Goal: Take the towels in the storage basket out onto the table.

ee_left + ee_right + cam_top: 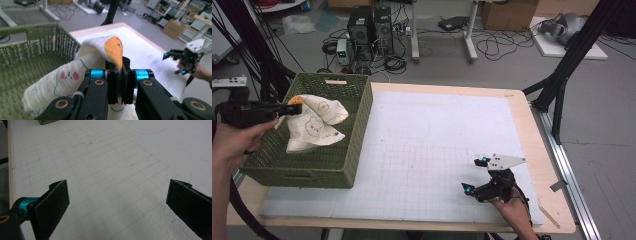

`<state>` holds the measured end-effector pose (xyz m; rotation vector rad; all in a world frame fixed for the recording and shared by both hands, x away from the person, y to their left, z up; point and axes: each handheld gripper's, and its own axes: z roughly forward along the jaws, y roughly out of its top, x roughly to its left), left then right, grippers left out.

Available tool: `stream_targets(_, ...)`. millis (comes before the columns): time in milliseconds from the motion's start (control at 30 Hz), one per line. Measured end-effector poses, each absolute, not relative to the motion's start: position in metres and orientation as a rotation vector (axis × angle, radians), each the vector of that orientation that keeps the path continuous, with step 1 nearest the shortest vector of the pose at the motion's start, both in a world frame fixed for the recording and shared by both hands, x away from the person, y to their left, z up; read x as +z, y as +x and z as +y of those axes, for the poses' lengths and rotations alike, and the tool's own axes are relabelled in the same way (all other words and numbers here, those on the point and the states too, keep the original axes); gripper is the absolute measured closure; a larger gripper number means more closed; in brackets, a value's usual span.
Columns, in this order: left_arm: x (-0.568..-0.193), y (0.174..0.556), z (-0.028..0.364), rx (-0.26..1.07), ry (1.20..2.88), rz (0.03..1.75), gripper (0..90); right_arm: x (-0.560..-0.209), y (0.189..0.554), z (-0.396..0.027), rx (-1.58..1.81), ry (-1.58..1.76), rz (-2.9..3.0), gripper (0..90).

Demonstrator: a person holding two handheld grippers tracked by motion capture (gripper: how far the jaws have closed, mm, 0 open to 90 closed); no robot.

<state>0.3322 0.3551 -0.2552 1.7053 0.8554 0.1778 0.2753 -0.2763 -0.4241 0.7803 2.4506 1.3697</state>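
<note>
The left gripper (292, 109) is closed on a corner of a cloth (314, 122), its jaws pinching the fabric between them above the inside of a green woven basket (357, 125). In the left gripper view the pads (113, 86) stand pressed together with an orange-printed fold of the cloth (113, 48) clamped and rising out of the top of the grip. The cloth is cream-coloured with small printed figures; its upper corner is lifted at the gripper, and the remainder hangs down and rests crumpled inside the basket, toward the basket's left half in the high view. The basket stands on the left end of a white gridded mat (437, 150), which covers a wooden table (544, 200). The right gripper (474, 175) sits low over the mat near the table's front right corner, well apart from the basket. Its jaws stand wide open with nothing between them; the right gripper view shows bare mat (112, 182) between the two pads (53, 202).
</note>
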Motion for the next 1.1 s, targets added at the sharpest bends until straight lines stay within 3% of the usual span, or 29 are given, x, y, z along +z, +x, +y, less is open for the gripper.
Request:
stream_targets(633,-0.198,0.337,0.275,0.113,1.685,0.65,85.7,-0.424,0.276,-0.277,1.379,0.777,2.444,3.7)
stream_targets(1100,-0.208,0.348,0.19,0.055,1.702,0.547,85.2,-0.421,0.275,-0.278,1.398,0.765,2.431,3.7)
